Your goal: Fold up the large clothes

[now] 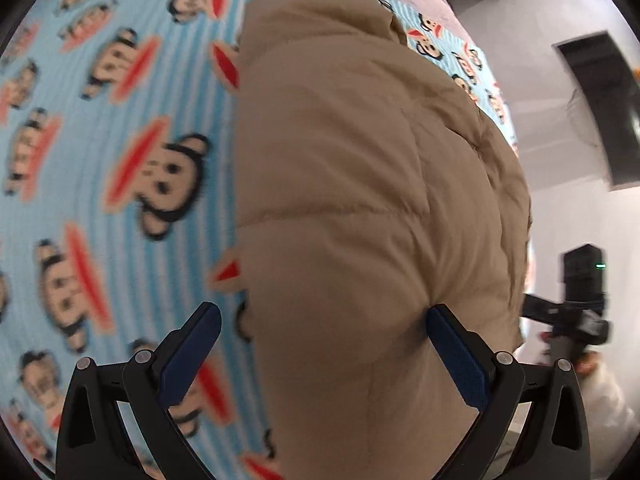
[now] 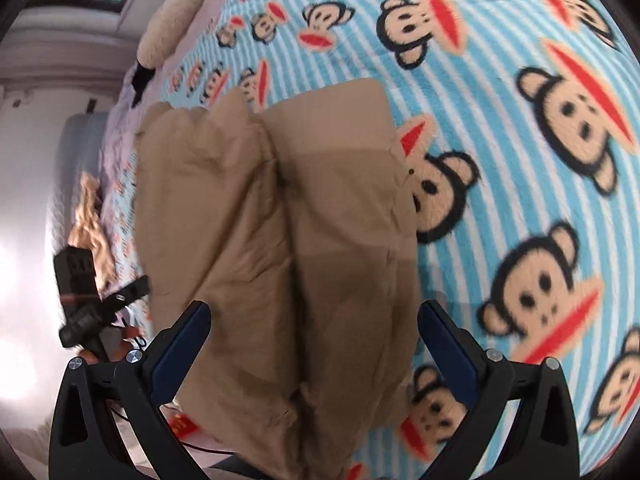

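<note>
A tan puffer jacket lies folded into a long bundle on a blue striped blanket with monkey faces. My left gripper is open, its blue pads spread either side of the jacket's near end, holding nothing. In the right wrist view the same jacket runs away from me, with a seam down its middle. My right gripper is open over the jacket's near end and holds nothing. Each view shows the other gripper beside the jacket.
The blanket covers a bed. A beige pillow lies at the far end. A dark screen hangs on the white wall. A small red packet lies near the bed edge.
</note>
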`<state>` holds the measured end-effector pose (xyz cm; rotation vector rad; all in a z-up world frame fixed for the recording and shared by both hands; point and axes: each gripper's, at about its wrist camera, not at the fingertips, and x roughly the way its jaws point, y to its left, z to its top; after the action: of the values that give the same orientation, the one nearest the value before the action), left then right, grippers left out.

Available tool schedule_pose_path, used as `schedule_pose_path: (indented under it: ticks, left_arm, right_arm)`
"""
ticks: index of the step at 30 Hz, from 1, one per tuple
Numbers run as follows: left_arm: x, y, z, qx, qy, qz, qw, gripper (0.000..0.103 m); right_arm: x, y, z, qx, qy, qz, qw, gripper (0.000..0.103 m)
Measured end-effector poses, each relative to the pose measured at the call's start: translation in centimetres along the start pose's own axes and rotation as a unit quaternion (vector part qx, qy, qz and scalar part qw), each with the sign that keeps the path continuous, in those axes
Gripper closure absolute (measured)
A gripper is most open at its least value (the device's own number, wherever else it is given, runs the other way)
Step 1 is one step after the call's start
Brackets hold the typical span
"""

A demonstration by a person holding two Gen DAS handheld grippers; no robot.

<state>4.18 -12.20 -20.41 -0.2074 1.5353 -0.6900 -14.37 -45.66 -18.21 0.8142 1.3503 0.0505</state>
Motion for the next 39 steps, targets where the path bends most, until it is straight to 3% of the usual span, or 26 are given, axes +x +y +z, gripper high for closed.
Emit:
schedule_pose_path:
  ticks: [3, 9, 12, 15, 17, 20, 25, 31, 39]
  left_arm:
    - [1.8, -0.1, 1.1, 0.000, 0.015, -0.043, 0.9990, 0.000]
    - [4.1, 0.4, 2.1, -0.026, 0.025, -0.069, 0.9970, 0.000]
    - [4.2, 0.3, 2.2, -0.039, 0.022, -0.057, 0.9974, 0.000]
    - [3.1, -1.5, 1.7, -0.022, -0.002, -0.028, 0.9994, 0.014]
    - [1.7, -2.3, 1.4, -0.012, -0.018, -0.019, 0.9996, 0.024]
    - [0.0, -3.0, 1.1, -0.007, -0.038, -0.025, 0.9990, 0.032]
    - [-3.4, -2.6, 0.8, -0.001, -0.073, -0.031, 0.9968, 0.032]
    - [-9.0, 1.7, 1.3, -0.004, -0.110, -0.019, 0.9937, 0.032]
    - [-15.9, 14.4, 3.4, -0.006, -0.128, 0.043, 0.9908, 0.032]
  right_arm:
    - [2.1, -0.6, 1.3, -0.006, 0.023, 0.018, 1.000, 0.000]
    - [5.9, -2.1, 3.4, 0.033, 0.057, 0.098, 0.993, 0.000]
    - [7.2, -1.9, 3.9, 0.050, 0.057, 0.120, 0.990, 0.000]
    - [7.5, -1.5, 3.9, 0.063, 0.055, 0.113, 0.990, 0.002]
    - [7.3, -1.3, 3.4, 0.071, 0.054, 0.122, 0.988, 0.029]
    - [5.9, -0.1, 3.1, 0.056, 0.039, 0.142, 0.988, 0.051]
    - [4.6, 3.7, 3.0, 0.016, 0.022, 0.149, 0.988, 0.053]
    - [6.1, 10.8, 3.6, -0.024, 0.002, 0.162, 0.986, 0.053]
    - [15.1, 21.2, 3.4, -0.041, -0.002, 0.176, 0.983, 0.053]
